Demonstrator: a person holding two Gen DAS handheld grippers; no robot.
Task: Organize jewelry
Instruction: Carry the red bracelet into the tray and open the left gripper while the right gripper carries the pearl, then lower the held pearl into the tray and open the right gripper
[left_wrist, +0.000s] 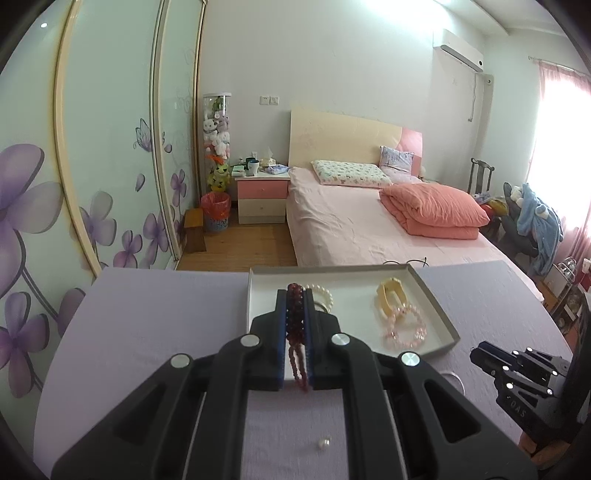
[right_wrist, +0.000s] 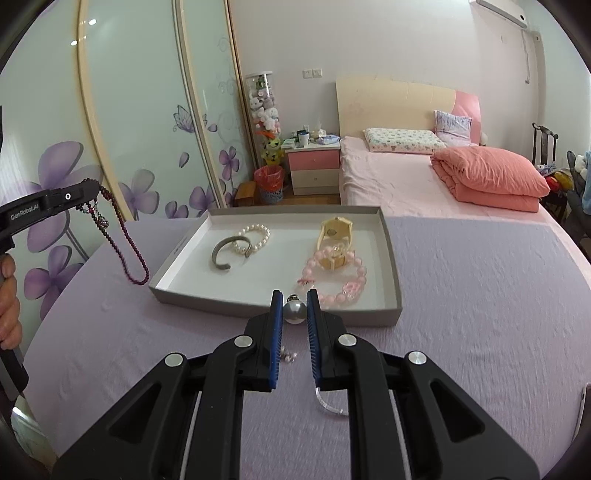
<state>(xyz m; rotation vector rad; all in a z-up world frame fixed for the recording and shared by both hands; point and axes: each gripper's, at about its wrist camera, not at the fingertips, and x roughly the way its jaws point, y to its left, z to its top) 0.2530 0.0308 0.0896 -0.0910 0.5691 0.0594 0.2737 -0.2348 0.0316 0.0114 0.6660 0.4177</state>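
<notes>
My left gripper (left_wrist: 295, 295) is shut on a dark red bead necklace (left_wrist: 294, 317), held above the near left part of the grey tray (left_wrist: 439, 306). In the right wrist view the necklace (right_wrist: 125, 243) hangs from the left gripper (right_wrist: 88, 188) left of the tray (right_wrist: 391, 258). My right gripper (right_wrist: 294, 295) is shut on a large grey pearl earring (right_wrist: 294, 313) at the tray's near edge. In the tray lie a white pearl bracelet (right_wrist: 255, 236), a grey bangle (right_wrist: 225, 254), a pink bead bracelet (right_wrist: 332, 280) and a yellow clip (right_wrist: 334, 236).
On the lilac cloth near me lie a small earring pair (right_wrist: 289, 355), a clear bangle (right_wrist: 328, 406) and a single pearl (left_wrist: 324, 443). A pink bed (right_wrist: 424, 184) stands behind the table, a wardrobe with flower print (right_wrist: 110, 147) to the left.
</notes>
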